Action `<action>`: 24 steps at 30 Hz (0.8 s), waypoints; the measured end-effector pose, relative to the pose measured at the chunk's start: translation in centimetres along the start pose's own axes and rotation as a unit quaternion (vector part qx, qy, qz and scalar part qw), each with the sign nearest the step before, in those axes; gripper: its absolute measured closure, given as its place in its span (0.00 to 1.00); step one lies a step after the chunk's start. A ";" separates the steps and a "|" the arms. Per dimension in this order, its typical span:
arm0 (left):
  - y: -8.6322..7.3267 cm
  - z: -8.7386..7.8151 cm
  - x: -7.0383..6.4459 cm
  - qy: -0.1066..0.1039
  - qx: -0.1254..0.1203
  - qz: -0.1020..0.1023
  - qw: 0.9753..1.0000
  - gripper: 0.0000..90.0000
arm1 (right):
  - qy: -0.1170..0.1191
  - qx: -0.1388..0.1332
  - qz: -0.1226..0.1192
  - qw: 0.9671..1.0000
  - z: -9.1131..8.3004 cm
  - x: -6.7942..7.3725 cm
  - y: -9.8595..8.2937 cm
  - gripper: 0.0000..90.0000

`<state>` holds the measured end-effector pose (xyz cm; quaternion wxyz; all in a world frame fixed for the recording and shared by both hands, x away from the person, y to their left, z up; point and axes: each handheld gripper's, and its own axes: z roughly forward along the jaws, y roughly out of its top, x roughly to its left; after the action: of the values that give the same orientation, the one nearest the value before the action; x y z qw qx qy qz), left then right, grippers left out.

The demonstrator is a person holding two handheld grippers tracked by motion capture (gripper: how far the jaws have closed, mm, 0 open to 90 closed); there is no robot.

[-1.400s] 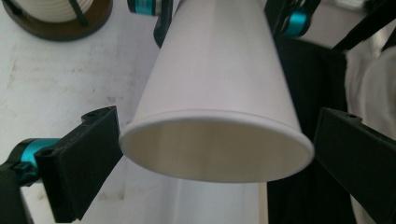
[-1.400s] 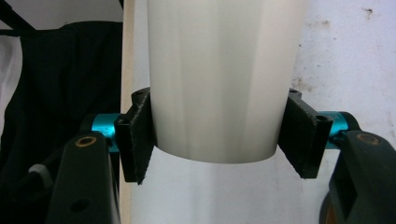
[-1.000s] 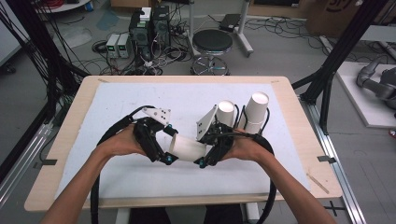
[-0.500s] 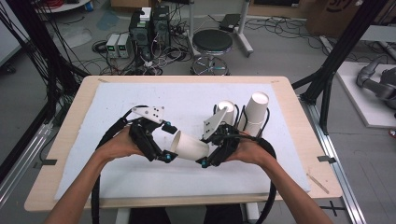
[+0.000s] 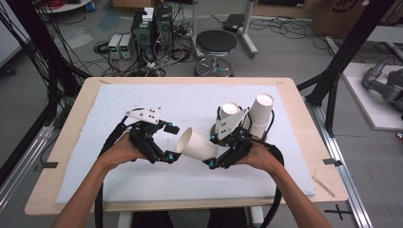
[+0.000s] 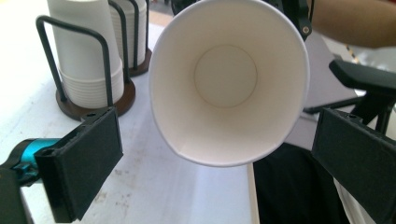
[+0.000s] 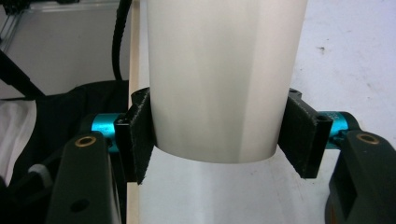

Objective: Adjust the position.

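High view, from left to right. The left gripper (image 5: 172, 142), held in the person's left hand (image 5: 119, 151), lies over the white mat (image 5: 142, 185) that covers the table (image 5: 71, 95); its jaws stand apart, with nothing between them, and point toward the mouth of the paper cup (image 5: 197, 145). The cup lies tilted on its side above the mat, mouth toward the left gripper and base toward the right gripper (image 5: 215, 154), which clamps it near the base. The person's right hand (image 5: 259, 159) carries that gripper. Behind the right gripper stand two stacks of cups (image 5: 259, 114) in wire holders, near the right edge of the mat.

Left gripper view. The two black jaws rise at the lower left and lower right, wide apart. Between and beyond them the paper cup (image 6: 229, 84) faces the camera, open rim foremost and round bottom visible inside; neither jaw touches it. At the upper left, the stacks of cups (image 6: 88, 56) stand in dark wire holders with round bases (image 6: 74, 107) on the white mat (image 6: 154, 186).

Right gripper view. The paper cup (image 7: 224, 79) runs up the middle of the picture, and the right gripper (image 7: 219, 135) presses a padded jaw against each side of its wall close to the base. The white mat (image 7: 345, 56) lies to the right, and the table's wooden edge (image 7: 134, 56) shows at the left.
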<state>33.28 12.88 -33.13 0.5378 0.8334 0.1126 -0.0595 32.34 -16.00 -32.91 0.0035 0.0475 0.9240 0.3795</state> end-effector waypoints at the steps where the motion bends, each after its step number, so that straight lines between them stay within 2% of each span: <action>1: -0.1 0.0 0.0 -0.002 -0.002 -0.001 1.000 0.02 | -0.003 -0.004 0.001 1.000 -0.1 0.0 -0.1 0.39; 9: -0.3 0.3 0.0 -0.007 -0.033 -0.007 0.999 0.02 | -0.007 -0.036 0.011 0.999 -1.0 -0.1 -0.7 0.39; 14: -0.6 0.6 0.0 -0.011 -0.035 -0.008 0.999 0.02 | -0.007 -0.050 0.012 0.999 -1.1 -0.1 -1.1 0.39; 19: -0.9 0.9 -0.2 -0.011 -0.041 0.002 0.999 0.02 | -0.007 -0.057 0.016 0.998 -1.0 0.0 -1.5 0.39; 24: -1.4 1.2 -0.4 -0.014 -0.074 0.008 0.997 0.02 | -0.005 -0.063 0.017 0.998 -0.9 0.1 -1.7 0.39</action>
<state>32.62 12.30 -34.78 0.6003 0.7911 0.1020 -0.0581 32.06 -17.81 -33.47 0.0045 0.0649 0.8970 0.4372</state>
